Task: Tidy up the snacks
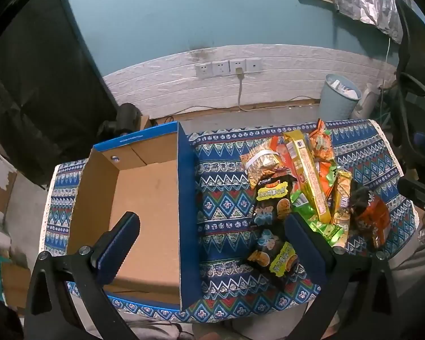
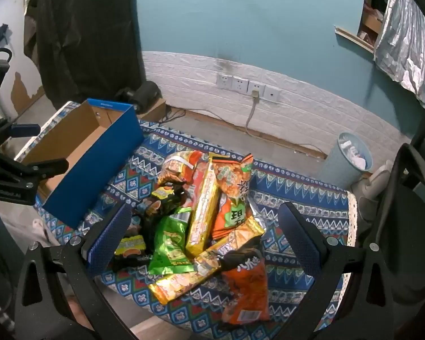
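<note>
Both grippers hang open and empty, the left gripper (image 1: 212,243) over the bare cardboard box (image 1: 144,198) that waits to receive snacks, the right gripper (image 2: 204,235) straddling the snack packet heap (image 2: 206,221) on the desk (image 2: 297,198) below it.

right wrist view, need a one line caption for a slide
Open right gripper hovering over a snack pile on a patterned cloth, empty blue box to the left.
</note>
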Motion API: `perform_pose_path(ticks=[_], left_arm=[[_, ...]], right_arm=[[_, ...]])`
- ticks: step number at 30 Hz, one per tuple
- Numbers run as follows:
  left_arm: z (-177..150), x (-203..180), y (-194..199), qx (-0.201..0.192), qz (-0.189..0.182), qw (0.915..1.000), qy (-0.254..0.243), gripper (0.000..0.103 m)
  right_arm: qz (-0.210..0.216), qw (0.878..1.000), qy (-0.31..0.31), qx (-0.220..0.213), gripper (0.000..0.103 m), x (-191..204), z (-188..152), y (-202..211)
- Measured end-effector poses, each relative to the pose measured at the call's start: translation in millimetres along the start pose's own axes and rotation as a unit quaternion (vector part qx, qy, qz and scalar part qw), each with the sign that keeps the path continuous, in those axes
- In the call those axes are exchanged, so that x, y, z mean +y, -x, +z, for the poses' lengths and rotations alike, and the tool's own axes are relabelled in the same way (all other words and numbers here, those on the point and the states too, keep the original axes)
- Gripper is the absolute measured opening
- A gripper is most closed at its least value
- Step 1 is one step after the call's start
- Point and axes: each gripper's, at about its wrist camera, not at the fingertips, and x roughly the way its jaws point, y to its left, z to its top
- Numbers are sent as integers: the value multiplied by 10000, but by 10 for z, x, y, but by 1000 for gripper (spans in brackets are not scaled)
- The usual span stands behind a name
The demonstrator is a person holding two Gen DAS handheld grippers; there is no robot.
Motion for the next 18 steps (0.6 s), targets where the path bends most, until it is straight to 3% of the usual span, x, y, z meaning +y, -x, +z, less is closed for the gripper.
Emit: perform_pose_path(ticks=[18], left_arm=[[-9, -56, 26, -121, -251, 9996, -85, 103]], right_arm=[[-7, 10000, -11, 33, 101, -29, -3, 10]])
